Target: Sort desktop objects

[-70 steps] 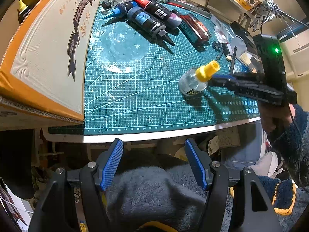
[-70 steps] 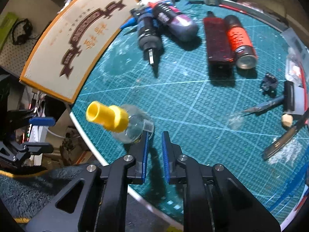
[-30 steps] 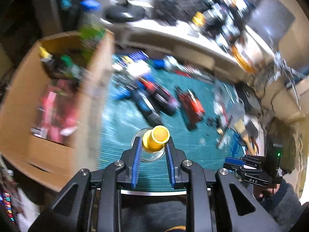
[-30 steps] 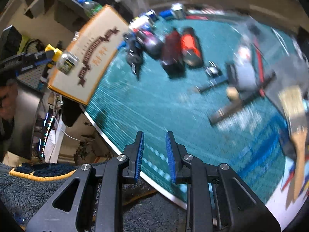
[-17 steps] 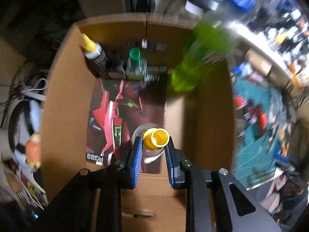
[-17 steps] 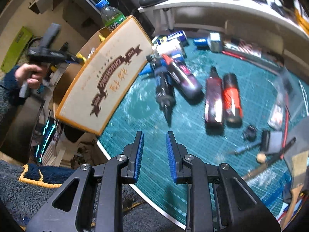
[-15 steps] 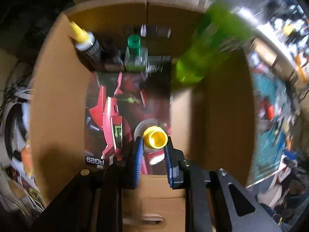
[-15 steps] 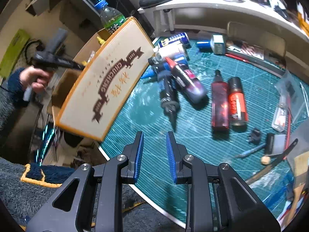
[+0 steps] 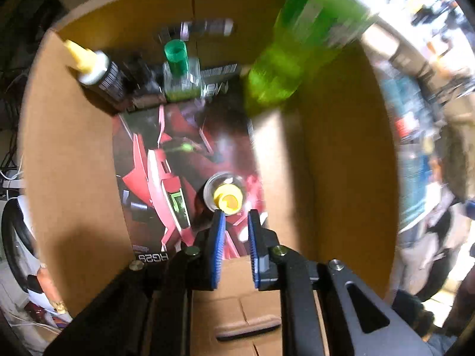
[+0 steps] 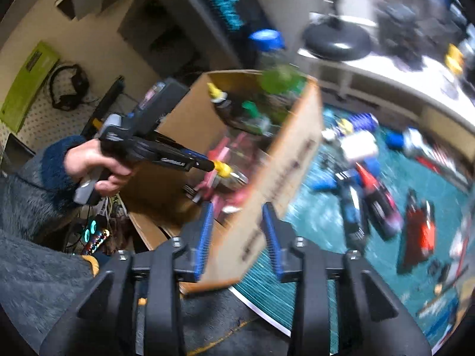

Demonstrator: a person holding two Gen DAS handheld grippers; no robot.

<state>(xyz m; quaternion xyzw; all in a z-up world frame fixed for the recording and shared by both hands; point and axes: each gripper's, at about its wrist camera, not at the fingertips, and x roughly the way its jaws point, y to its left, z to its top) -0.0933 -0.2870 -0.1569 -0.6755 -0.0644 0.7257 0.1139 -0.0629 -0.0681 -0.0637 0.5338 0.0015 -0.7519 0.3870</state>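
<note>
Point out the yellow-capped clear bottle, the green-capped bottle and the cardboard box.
Yellow-capped clear bottle (image 9: pixel 227 200): left wrist view, on its yellow cap.
Green-capped bottle (image 9: pixel 175 55): left wrist view, on its green cap.
Cardboard box (image 9: pixel 341 154): left wrist view, on its right inner wall.

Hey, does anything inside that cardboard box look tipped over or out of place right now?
Nothing looks spilled or damaged. The yellow-capped bottle stands upright on the red printed sheet, just beyond the left gripper, whose jaws are opening. The green bottle leans against the box wall, too blurred to judge further.
</note>
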